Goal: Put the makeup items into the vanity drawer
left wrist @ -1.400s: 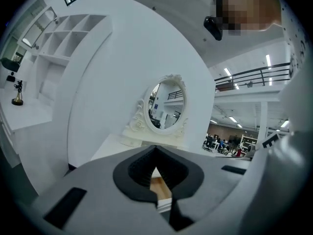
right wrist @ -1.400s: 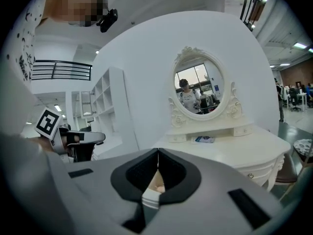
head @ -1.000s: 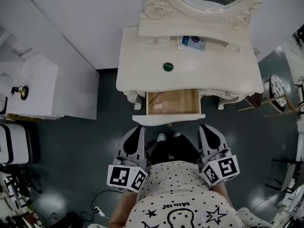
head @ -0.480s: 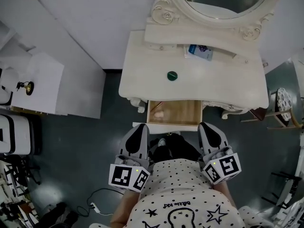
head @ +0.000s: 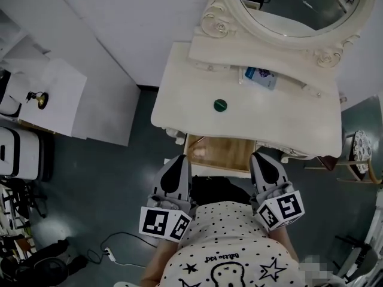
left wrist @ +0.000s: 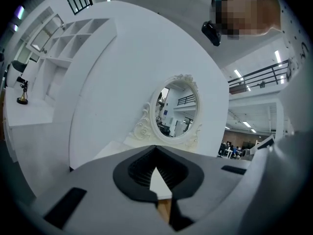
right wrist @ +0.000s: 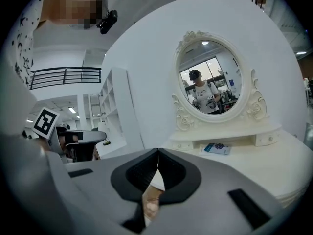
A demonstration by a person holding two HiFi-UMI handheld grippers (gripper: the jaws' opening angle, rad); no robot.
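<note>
The head camera looks steeply down from above the person onto the vanity table [head: 179, 100], quite far off. Each gripper camera sits low and close behind its own jaws, on the left claw [left wrist: 155, 148] and right claw [right wrist: 158, 152], facing forward and slightly upward. All three views share the oval mirror [head: 287, 5].

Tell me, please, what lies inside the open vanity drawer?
A small pale item lies on the wooden floor of the drawer, near its left end; I cannot tell what it is. The tabletop covers the rear, and the left tongs and right tongs cover the front corners.
</note>
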